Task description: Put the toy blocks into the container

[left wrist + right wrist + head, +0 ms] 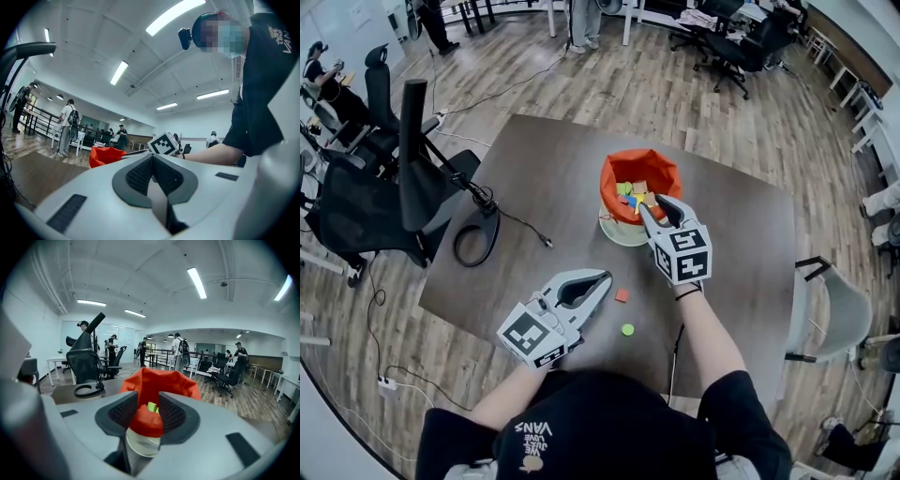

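Observation:
An orange-lined container [638, 175] on a white base stands mid-table with several coloured blocks inside. My right gripper [652, 203] hovers at its near rim, open, with nothing pressed between the pads. In the right gripper view the container [159, 380] fills the gap between the jaws of the right gripper [149, 401], and a green block [151, 407] shows inside. A red block [622, 295] and a round green block [627, 329] lie on the table [534, 178]. My left gripper [603, 277], just left of the red block, is shut and empty; in its own view the left gripper [152, 161] points level toward the container [105, 154].
A black cable loop [473, 239] lies on the table's left side with a cord trailing right. A black office chair [375, 202] stands at the left edge and a pale chair [830, 314] at the right edge. People move about in the background.

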The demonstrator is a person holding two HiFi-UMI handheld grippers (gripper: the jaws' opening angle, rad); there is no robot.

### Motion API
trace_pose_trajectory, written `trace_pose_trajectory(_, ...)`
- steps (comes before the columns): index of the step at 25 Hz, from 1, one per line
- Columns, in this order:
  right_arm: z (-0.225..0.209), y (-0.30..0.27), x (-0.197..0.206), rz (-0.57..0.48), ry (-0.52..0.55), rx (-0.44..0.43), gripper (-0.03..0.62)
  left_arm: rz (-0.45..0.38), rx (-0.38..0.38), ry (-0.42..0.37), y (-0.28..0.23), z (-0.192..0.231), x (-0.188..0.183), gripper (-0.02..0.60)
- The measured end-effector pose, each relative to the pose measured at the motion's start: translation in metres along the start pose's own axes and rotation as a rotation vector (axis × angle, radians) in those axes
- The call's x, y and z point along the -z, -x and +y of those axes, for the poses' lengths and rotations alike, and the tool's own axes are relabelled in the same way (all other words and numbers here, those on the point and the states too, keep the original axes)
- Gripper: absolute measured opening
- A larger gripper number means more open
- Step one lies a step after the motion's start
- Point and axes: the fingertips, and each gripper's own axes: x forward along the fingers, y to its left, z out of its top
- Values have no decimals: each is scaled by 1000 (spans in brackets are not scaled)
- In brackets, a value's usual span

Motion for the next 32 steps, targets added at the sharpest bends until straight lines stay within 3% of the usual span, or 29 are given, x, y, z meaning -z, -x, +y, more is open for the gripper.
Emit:
trace_pose_trajectory(5, 7, 17, 2, -16, 29, 13, 47, -9, 1, -8, 3, -2, -4, 11)
trace_pose_trajectory(9, 11, 34, -1, -55, 26, 23, 22, -15, 5, -13, 4, -4, -6, 11)
trace_pose_trajectory(26, 51, 133, -5, -209, -1, 44, 18, -35, 27, -25, 6, -15, -15, 11)
trace_pose_trajectory(32, 66, 157, 11, -203, -31, 47, 18, -34, 43, -24, 1, -21, -14, 11)
